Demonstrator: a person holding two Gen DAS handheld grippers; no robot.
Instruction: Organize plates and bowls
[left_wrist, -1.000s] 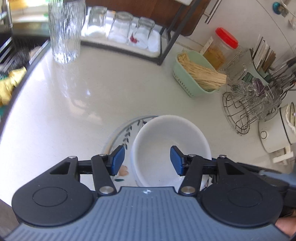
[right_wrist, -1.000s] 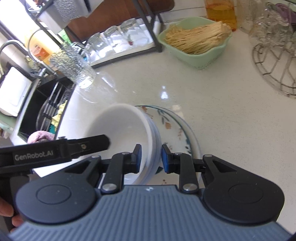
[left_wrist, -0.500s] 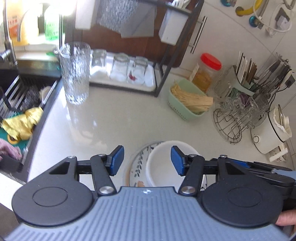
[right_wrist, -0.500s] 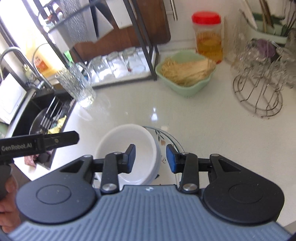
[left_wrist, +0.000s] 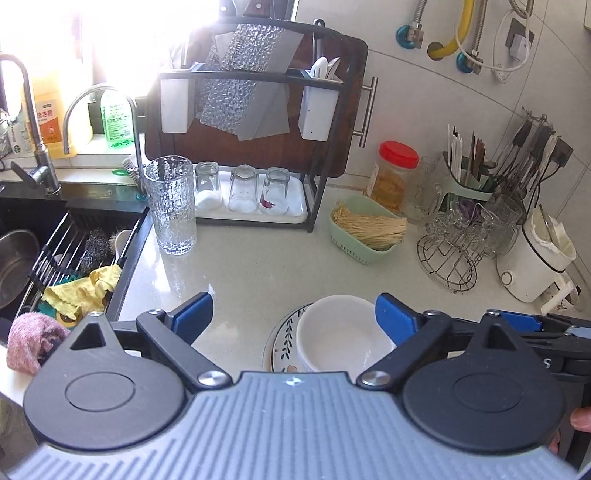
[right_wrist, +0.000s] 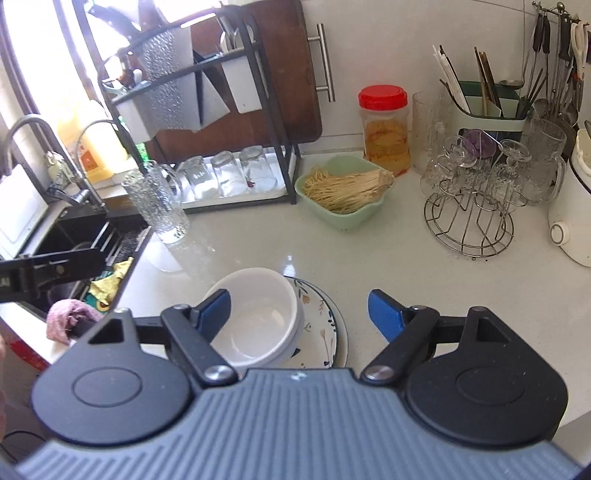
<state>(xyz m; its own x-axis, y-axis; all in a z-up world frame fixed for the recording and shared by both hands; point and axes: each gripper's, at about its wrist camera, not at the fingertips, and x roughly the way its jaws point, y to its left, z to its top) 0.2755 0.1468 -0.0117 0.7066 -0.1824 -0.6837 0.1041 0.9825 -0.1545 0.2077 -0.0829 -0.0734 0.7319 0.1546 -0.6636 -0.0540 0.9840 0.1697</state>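
Both angled down above tabletop (left_wrist: 258, 266). Left gripper (left_wrist: 293, 314) and right gripper (right_wrist: 297, 310) jaws opening, empty; white bowl (right_wrist: 255, 314) on plate (right_wrist: 325, 325) below.

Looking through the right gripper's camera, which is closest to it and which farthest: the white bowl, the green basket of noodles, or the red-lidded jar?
1. White bowl, just ahead on the floral plate, slightly left.
2. Pale green basket of dry noodles, mid-counter.
3. Red-lidded clear plastic jar, by the back wall.
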